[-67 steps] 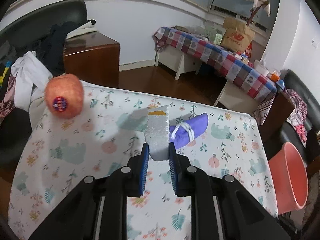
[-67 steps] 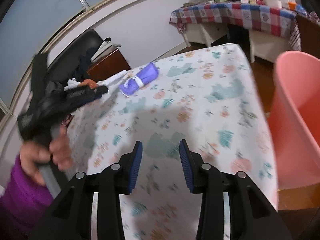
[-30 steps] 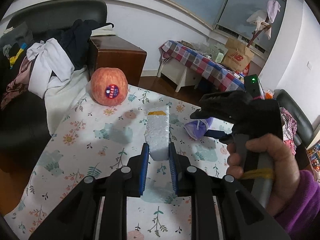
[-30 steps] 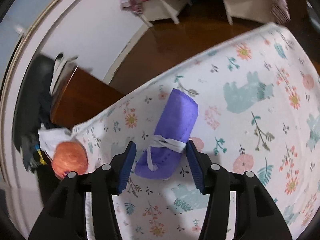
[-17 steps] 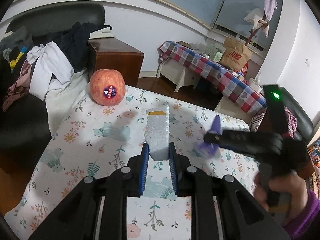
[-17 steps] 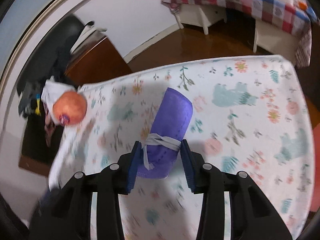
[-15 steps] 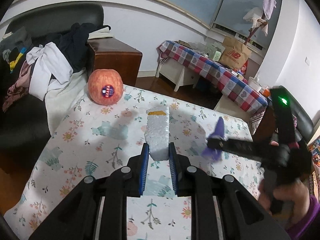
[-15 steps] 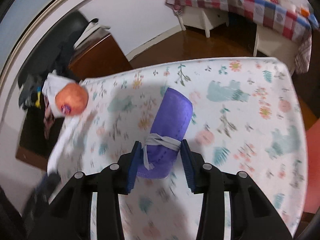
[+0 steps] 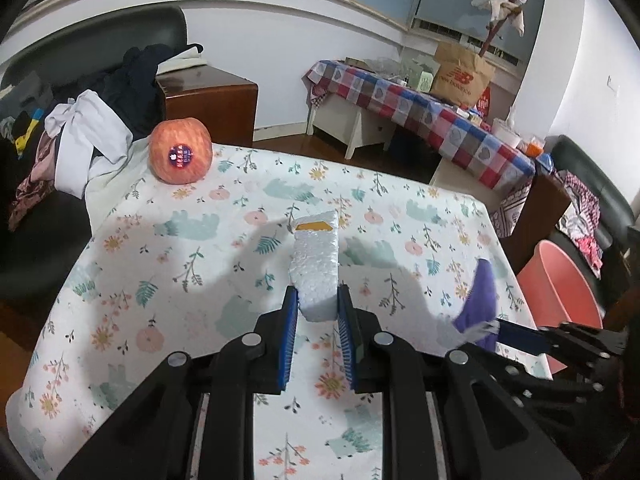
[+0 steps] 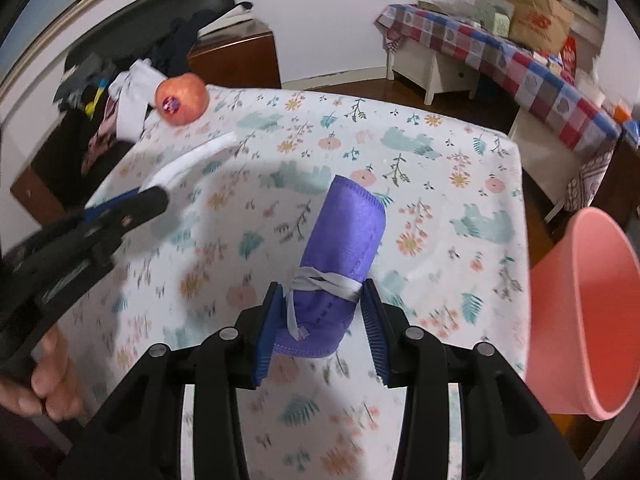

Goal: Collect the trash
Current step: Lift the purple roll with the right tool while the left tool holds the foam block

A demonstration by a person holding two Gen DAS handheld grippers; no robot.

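Landmark: the pink bin (image 10: pixel 580 312), one in count, standing on the floor just off the right edge of the counter (image 9: pixel 168 264).

Item 1, one white foam block (image 9: pixel 316 268): the left gripper (image 9: pixel 318 336) is holding it, jaws clamped on its near end. Its long axis is running straight forward out of the jaws, orange-taped tip farthest out. It is hanging above the counter's middle, well apart from the bin.

Item 2, one rolled purple face mask (image 10: pixel 340 264), bound by its white strap: the right gripper (image 10: pixel 322 338) is gripping it, jaws pressing on the strapped end, the roll pointing forward and slightly right. It is hovering over the counter, with the bin off to its right.

Relation governing the drop (a judgement): the bin is lying to the right of both jaws, and the right gripper is the nearer, so the mask is likely going in first; the foam block is facing the longer carry across the counter.

Item 3, one stickered apple (image 9: pixel 180 150): sitting at the counter's corner farthest from the bin, not trash by appearance.
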